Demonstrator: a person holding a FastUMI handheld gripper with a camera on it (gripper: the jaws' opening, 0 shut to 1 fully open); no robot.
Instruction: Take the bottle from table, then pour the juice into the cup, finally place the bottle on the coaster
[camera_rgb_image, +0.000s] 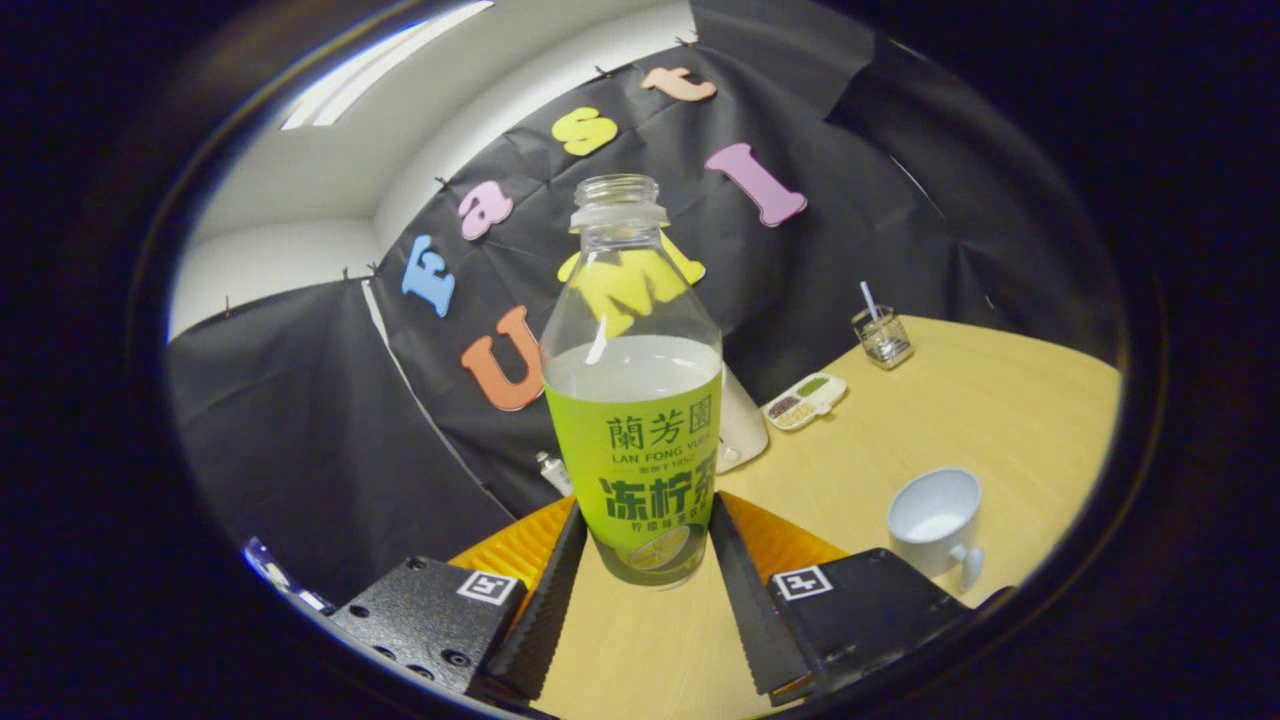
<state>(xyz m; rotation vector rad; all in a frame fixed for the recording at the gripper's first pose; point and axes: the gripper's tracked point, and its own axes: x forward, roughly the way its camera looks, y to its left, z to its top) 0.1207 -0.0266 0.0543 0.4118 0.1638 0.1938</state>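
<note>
An uncapped clear bottle (635, 440) with a green label stands upright between my fingers, pale juice reaching the top of the label. My gripper (648, 512) is shut on it, one finger pressing each side of its lower body. A white cup (935, 520) with a handle sits on the wooden table (1000, 420), to the right of the right finger and slightly beyond it. Its inside looks pale, and I cannot tell whether it holds liquid.
Beyond the bottle, a small white divided tray (806, 399) lies on the table, with a glass holding a straw (882, 335) further back. A white rounded object (742, 425) stands right behind the bottle. The black cloth wall borders the table at the back.
</note>
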